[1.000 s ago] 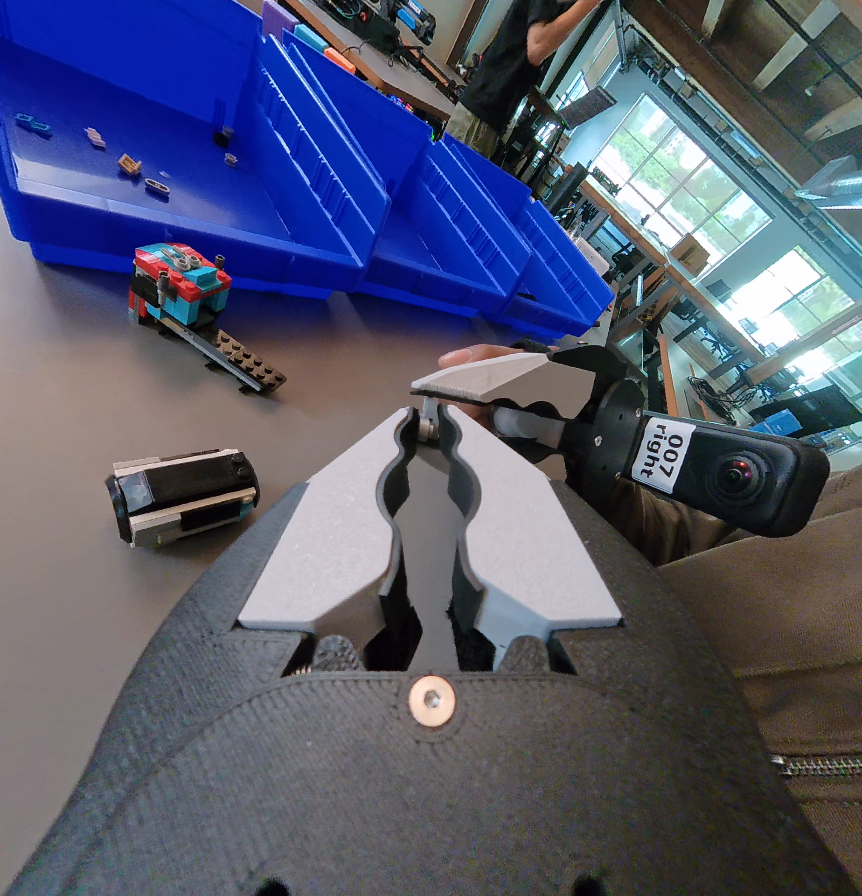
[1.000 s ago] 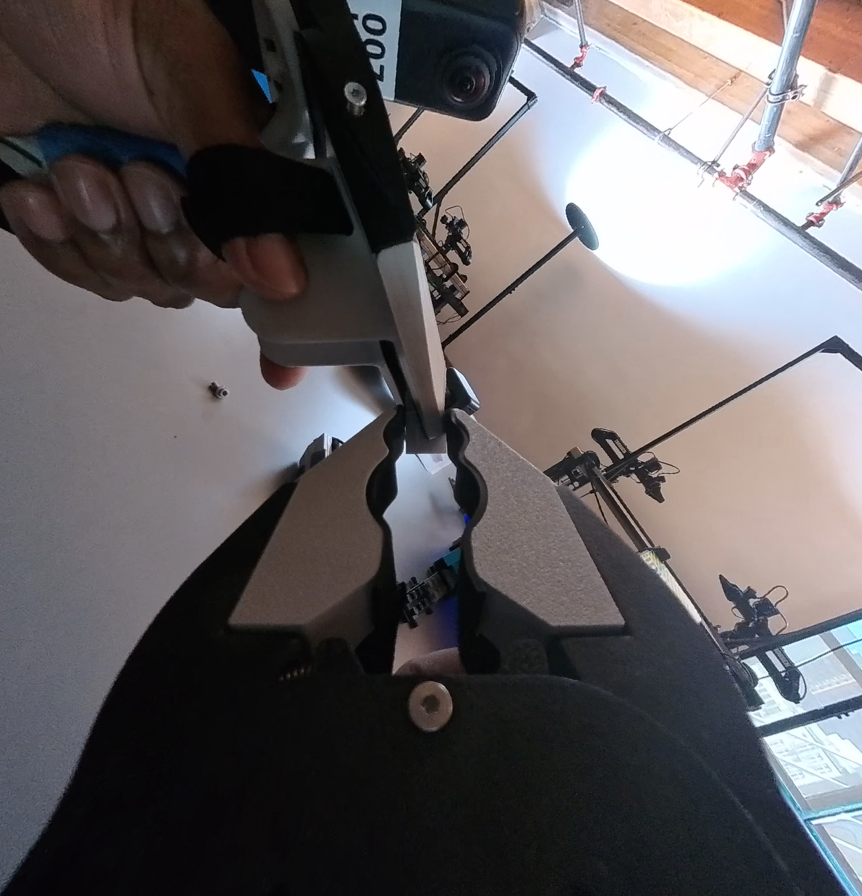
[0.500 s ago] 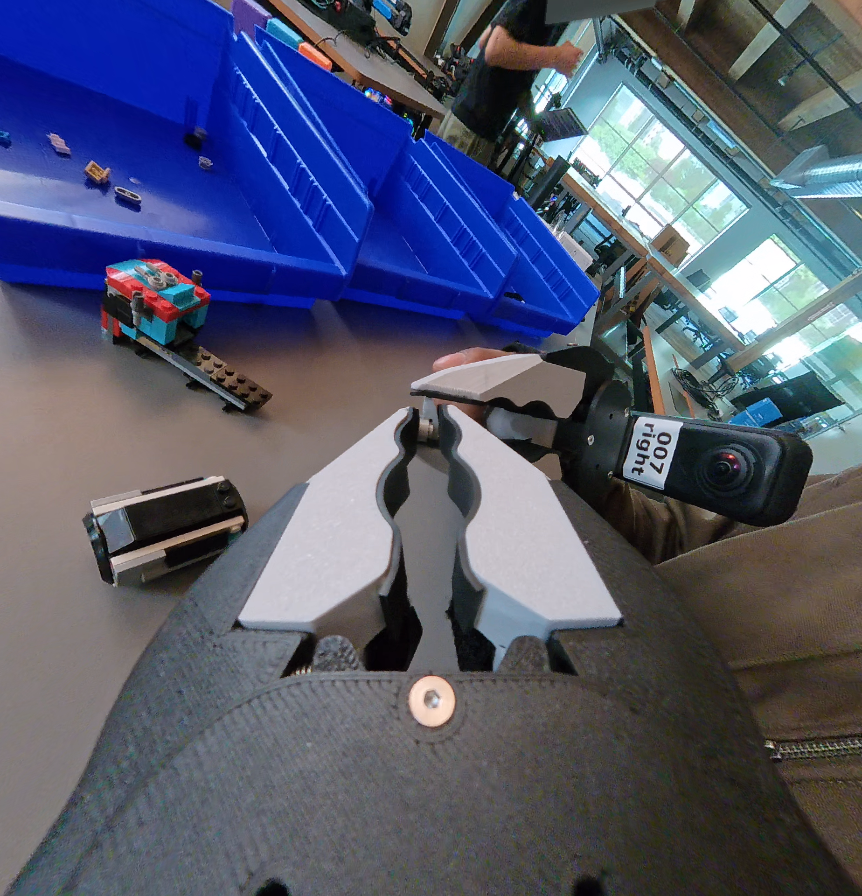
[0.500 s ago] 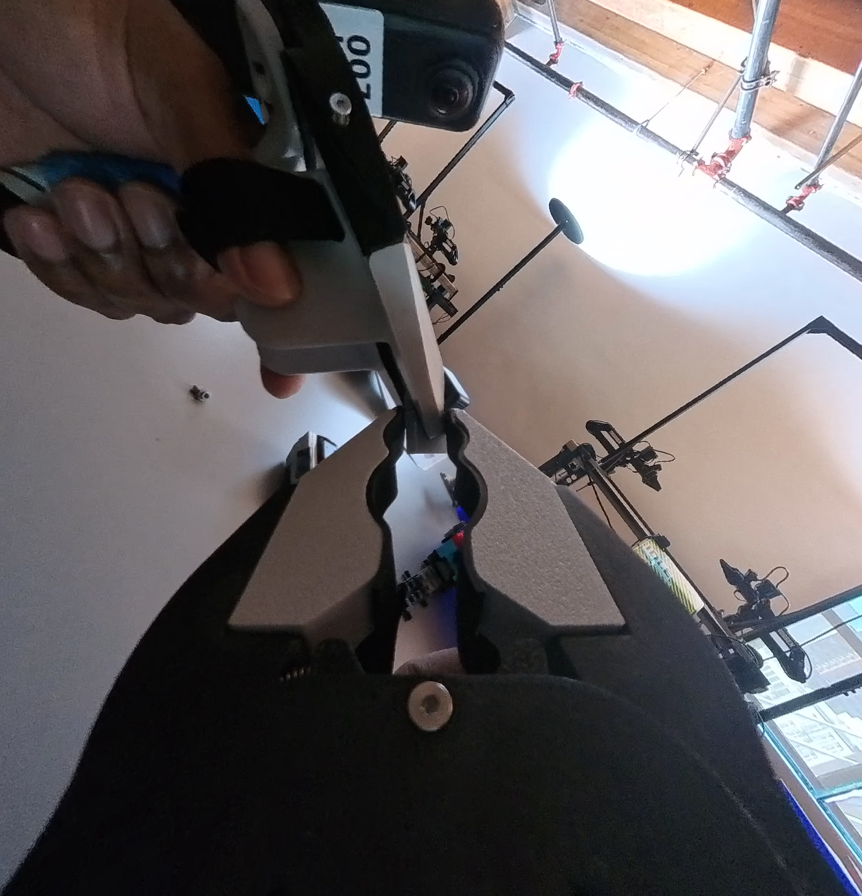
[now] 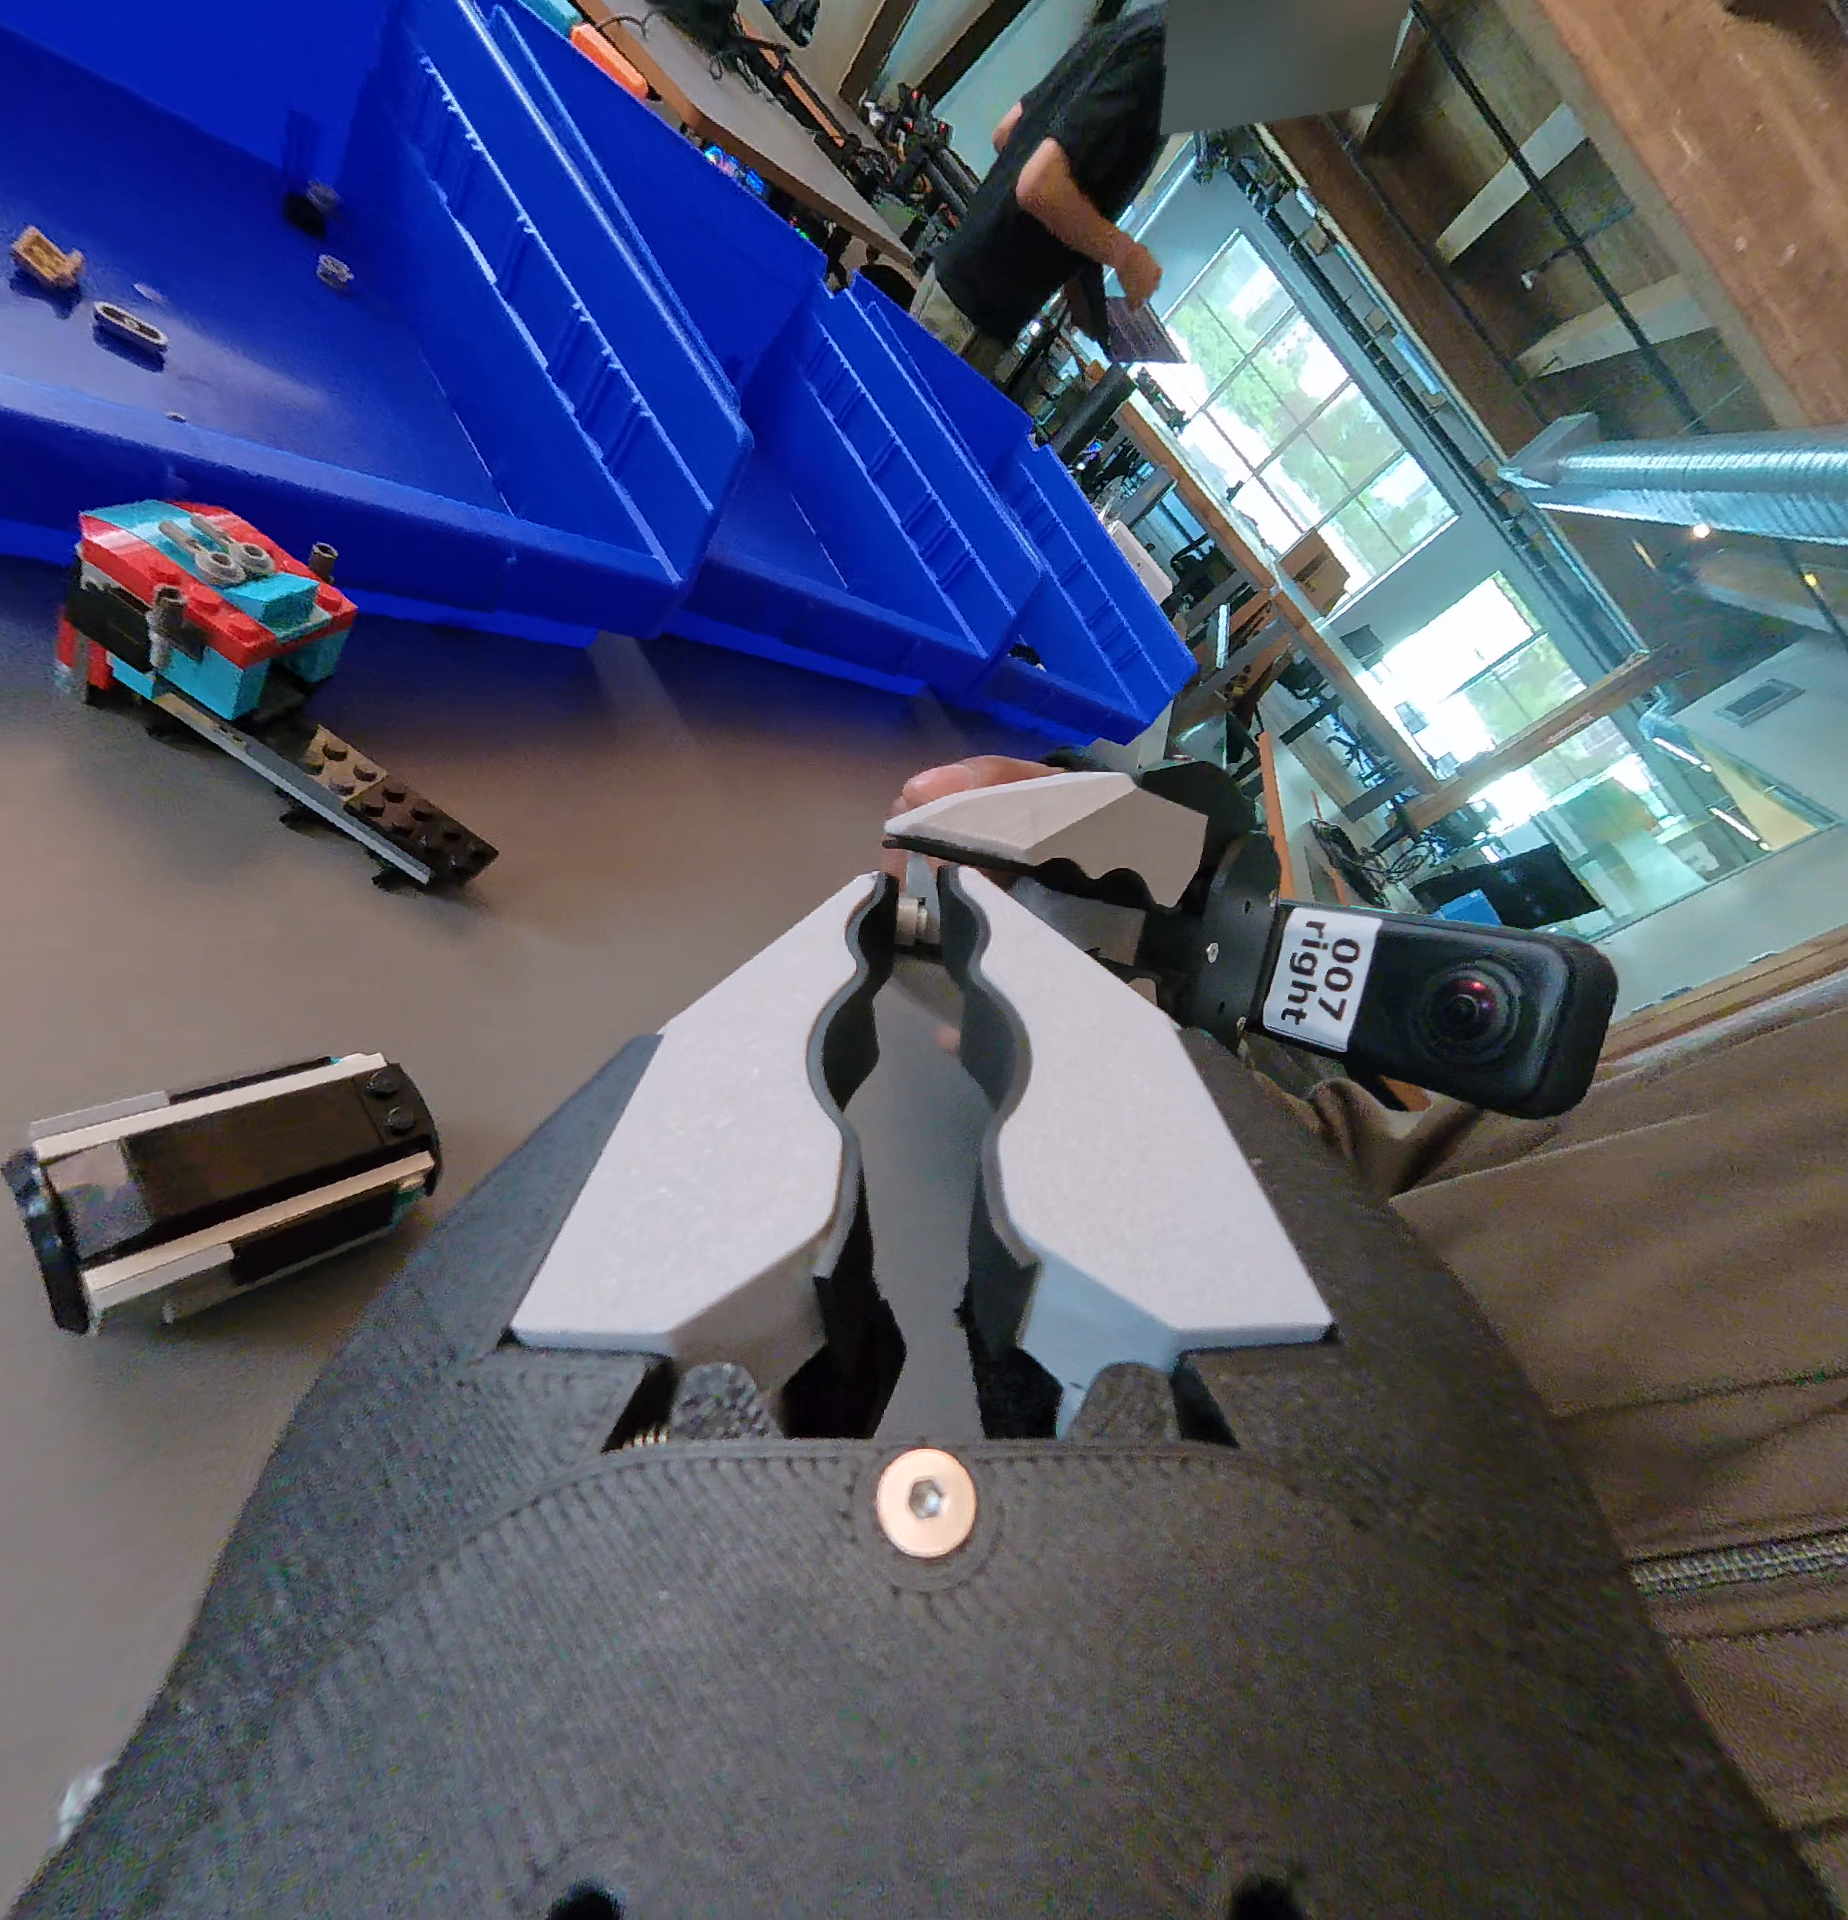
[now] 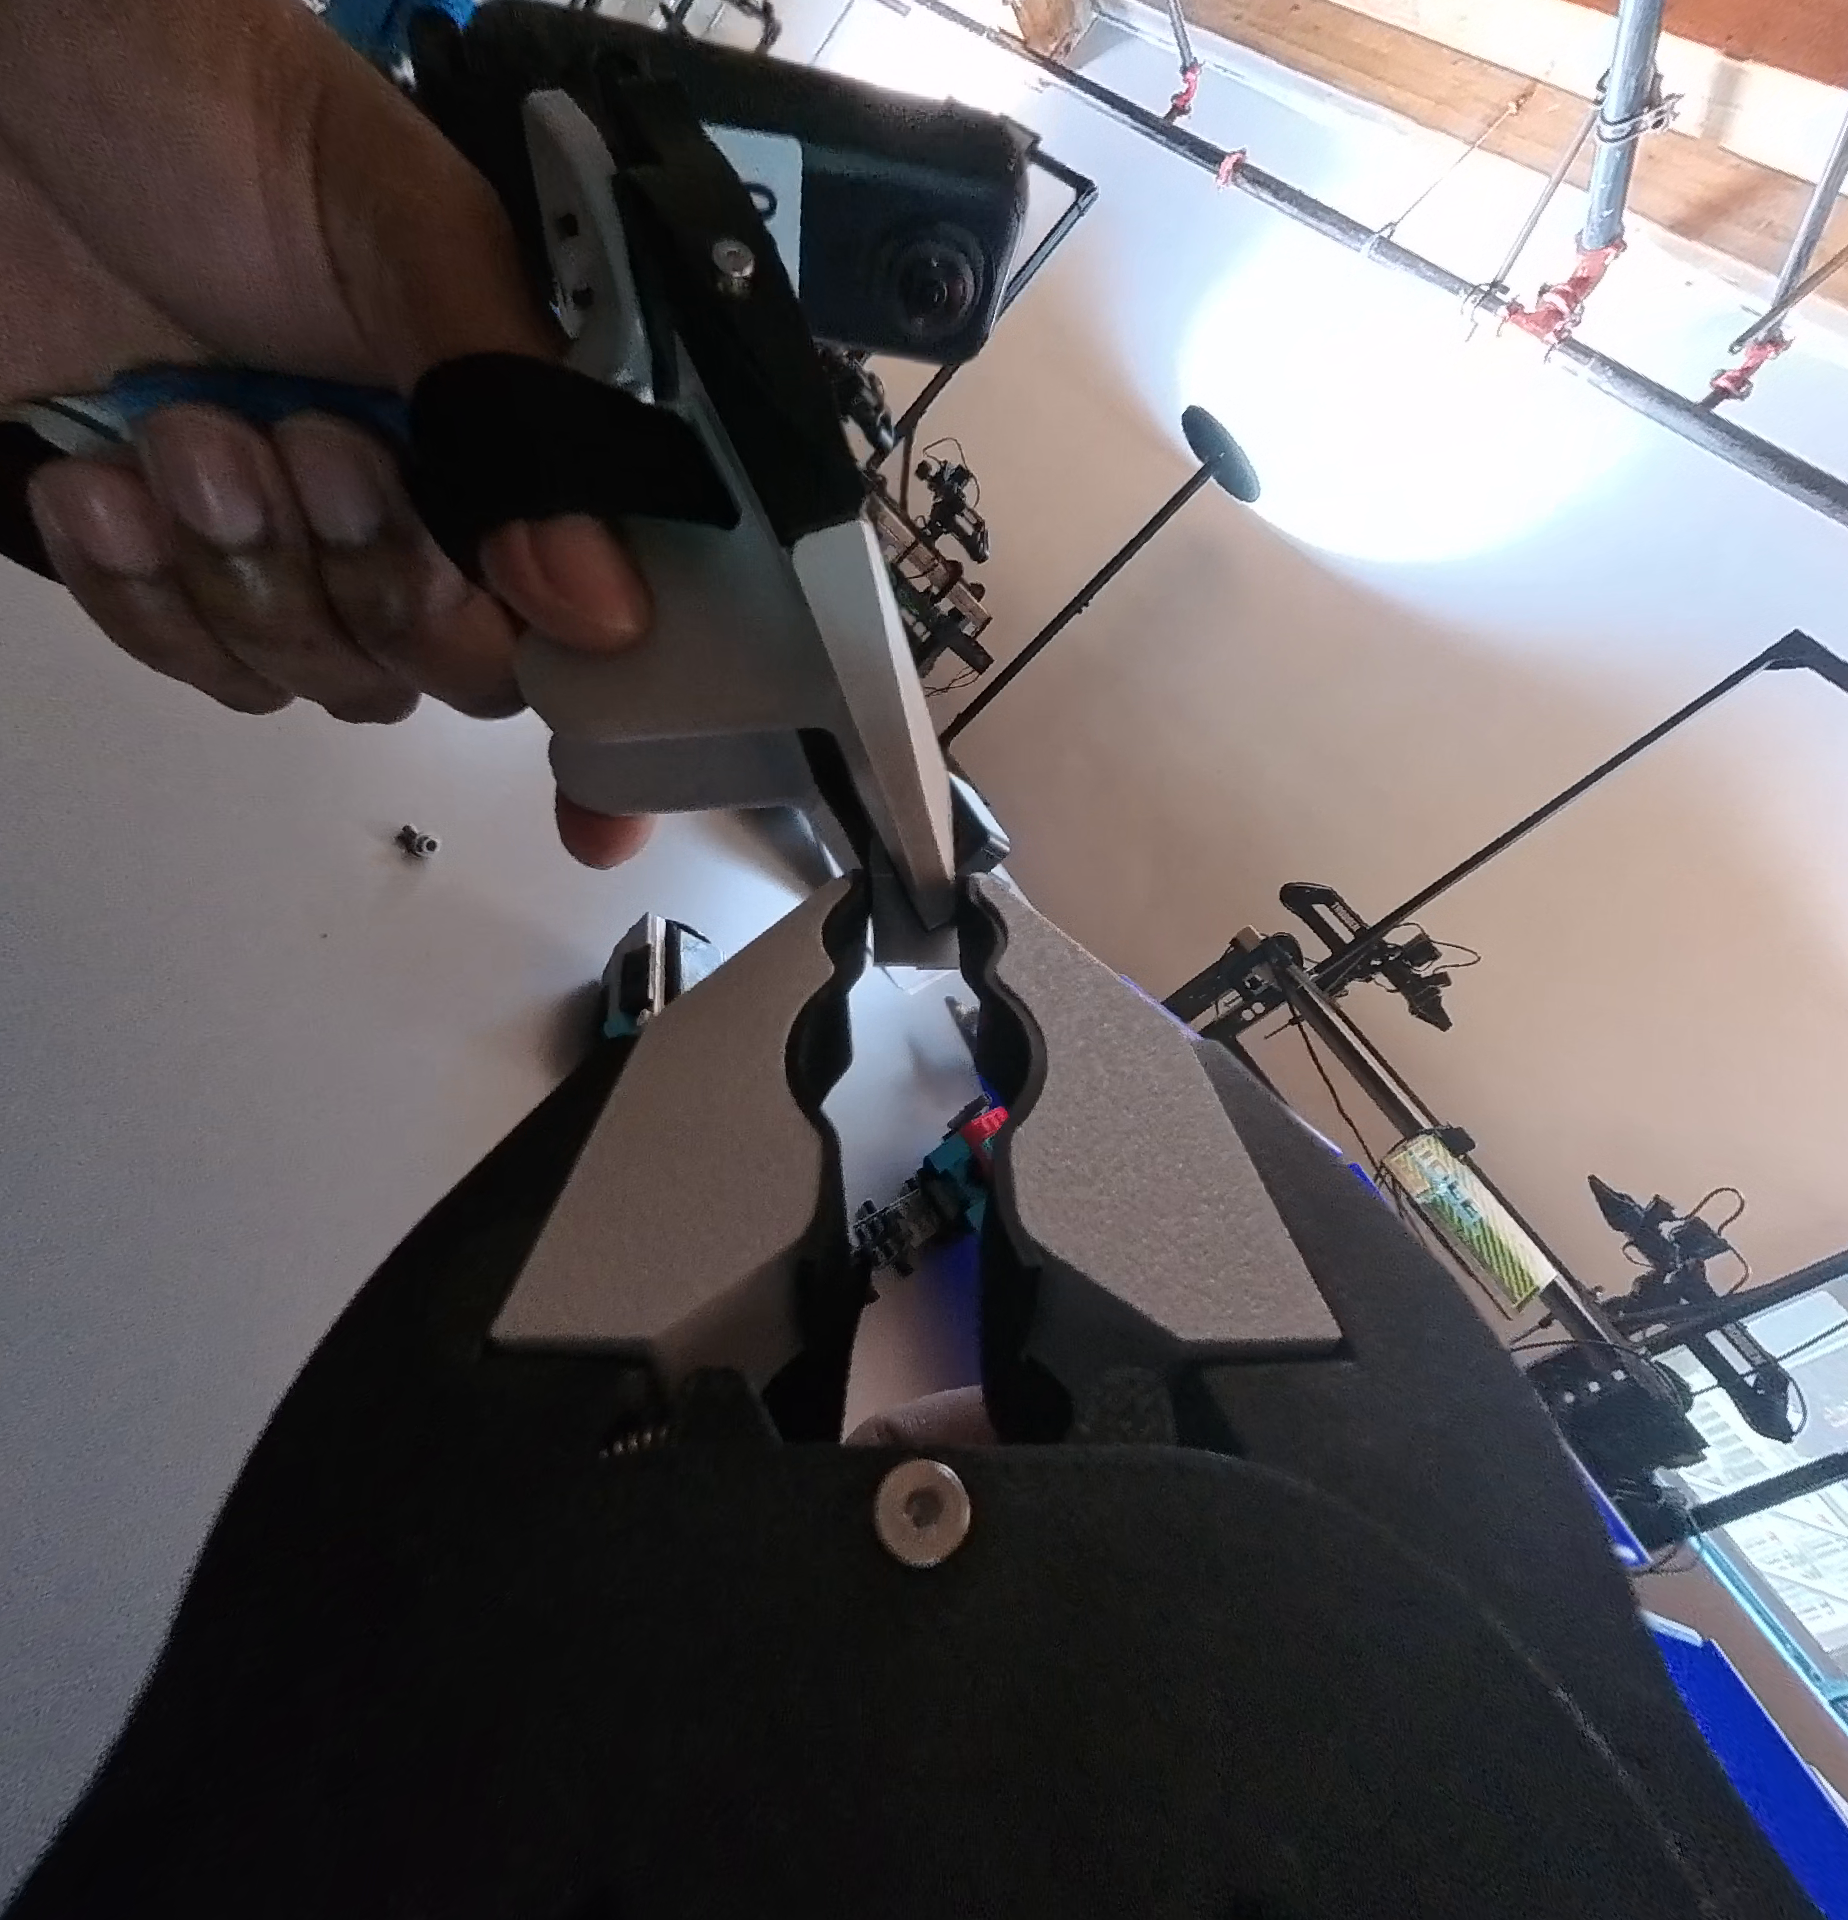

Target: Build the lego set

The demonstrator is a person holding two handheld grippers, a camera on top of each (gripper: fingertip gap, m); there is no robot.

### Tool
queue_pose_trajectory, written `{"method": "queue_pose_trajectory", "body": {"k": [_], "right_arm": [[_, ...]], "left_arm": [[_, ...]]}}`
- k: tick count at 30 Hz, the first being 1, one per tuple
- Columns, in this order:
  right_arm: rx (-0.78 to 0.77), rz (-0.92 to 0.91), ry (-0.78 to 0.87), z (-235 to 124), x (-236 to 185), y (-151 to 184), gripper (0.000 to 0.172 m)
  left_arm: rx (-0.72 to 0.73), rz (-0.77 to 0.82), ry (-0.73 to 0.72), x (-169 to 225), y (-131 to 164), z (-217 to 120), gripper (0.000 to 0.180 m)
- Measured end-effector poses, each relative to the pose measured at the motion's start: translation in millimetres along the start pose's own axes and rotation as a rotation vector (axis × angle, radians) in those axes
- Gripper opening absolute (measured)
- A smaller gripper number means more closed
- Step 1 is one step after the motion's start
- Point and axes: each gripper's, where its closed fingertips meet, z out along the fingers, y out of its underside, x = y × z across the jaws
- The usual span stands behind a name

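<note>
Our left tool (image 5: 915,904) is nearly closed, its two tips pinching a small grey peg (image 5: 912,923), with both pads against it. Our right tool (image 6: 912,914) comes in from the right edge of the tabletop (image 5: 639,790) and meets the left one tip to tip. Its jaws stand a little wider and sit against a light grey piece (image 6: 904,940), seen best in the right wrist view. There the left tool's fingers (image 6: 878,727) reach down into that same gap. The peg and the grey piece seem joined, but we cannot tell how. A hand (image 6: 276,499) grips the left tool's handle.

Both tools are held above the tabletop, near its front edge. To the left of the left tool lies a black-and-white block (image 5: 224,1174) on its side. Farther toward the back stands a red-and-teal model (image 5: 203,613), with a black studded plate (image 5: 411,821) sticking out of it toward us. Just behind it, blue bins (image 5: 587,343) run in a row along the back edge. The nearest bin holds a few small loose parts (image 5: 47,255). One tiny pin (image 6: 416,840) lies alone on the bare tabletop. A person (image 5: 1045,177) stands beyond the bins.
</note>
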Motion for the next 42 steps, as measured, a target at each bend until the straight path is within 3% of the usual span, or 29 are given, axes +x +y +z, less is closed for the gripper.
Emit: {"method": "queue_pose_trajectory", "body": {"k": [20, 35, 38, 42], "right_arm": [[-0.008, 0.139, -0.057, -1, 2, 8, 0.020], [-0.063, 0.249, -0.044, 1, 8, 22, 0.025], [-0.063, 0.332, -0.040, 1, 14, 22, 0.026], [-0.035, 0.632, -0.041, 1, 29, 18, 0.026]], "left_arm": [[0.035, -0.315, 0.158, -3, -3, 6, 0.008], [0.156, -0.582, 0.237, -16, -11, 2, 0.009], [0.229, -0.638, 0.277, -15, -23, -4, 0.008], [0.327, -0.662, 0.333, -12, -39, -14, 0.008]]}}
